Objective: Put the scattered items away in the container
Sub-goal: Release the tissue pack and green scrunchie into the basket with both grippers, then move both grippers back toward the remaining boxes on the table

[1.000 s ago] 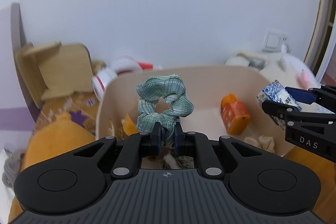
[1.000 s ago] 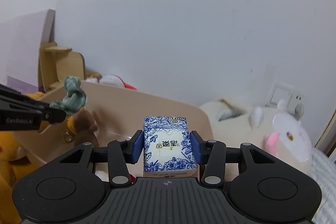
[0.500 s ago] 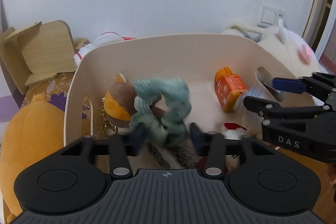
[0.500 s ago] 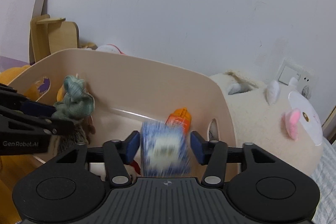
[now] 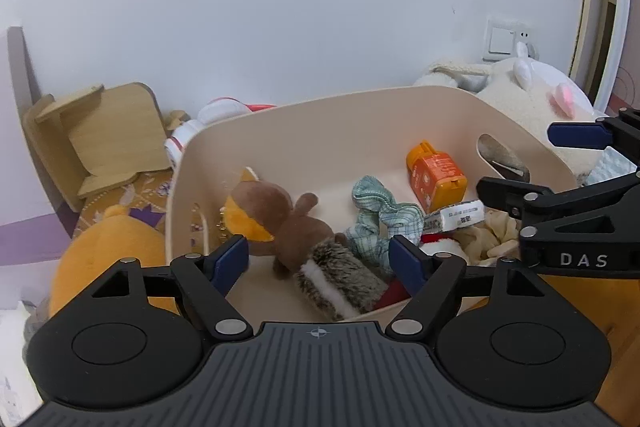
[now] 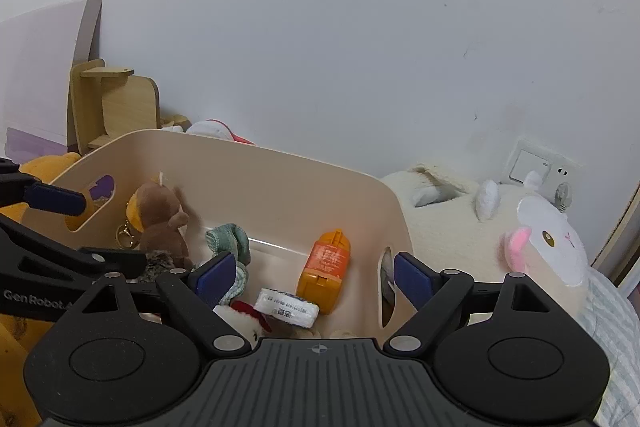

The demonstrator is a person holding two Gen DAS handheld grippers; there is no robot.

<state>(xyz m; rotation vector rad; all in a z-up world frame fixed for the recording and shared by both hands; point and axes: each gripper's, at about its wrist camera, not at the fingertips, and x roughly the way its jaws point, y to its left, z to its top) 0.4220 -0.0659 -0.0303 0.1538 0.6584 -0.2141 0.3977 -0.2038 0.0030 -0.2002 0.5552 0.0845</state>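
Observation:
A beige plastic bin (image 5: 320, 115) (image 6: 280, 171) holds a green plaid scrunchie (image 5: 384, 215) (image 6: 230, 239), a tissue packet (image 5: 456, 217) (image 6: 288, 307), an orange box (image 5: 436, 175) (image 6: 328, 263), a brown plush squirrel (image 5: 280, 219) (image 6: 160, 215), a cream cloth (image 5: 492, 235) and a red-and-white plush (image 6: 244, 315). My left gripper (image 5: 320, 259) (image 6: 60, 223) is open and empty above the bin's near side. My right gripper (image 6: 310, 275) (image 5: 548, 163) is open and empty above the bin's right end.
A white plush bunny (image 6: 520, 235) (image 5: 536, 95) lies right of the bin. An orange plush (image 5: 104, 251) lies left of it. A wooden stand (image 5: 96, 135) (image 6: 108, 103) and a red-and-white toy (image 5: 216, 111) sit by the wall. A wall socket (image 6: 536, 167) is behind the bunny.
Both grippers opened over the bin. The scrunchie dropped from the left gripper and the tissue packet from the right; both now lie inside the bin.

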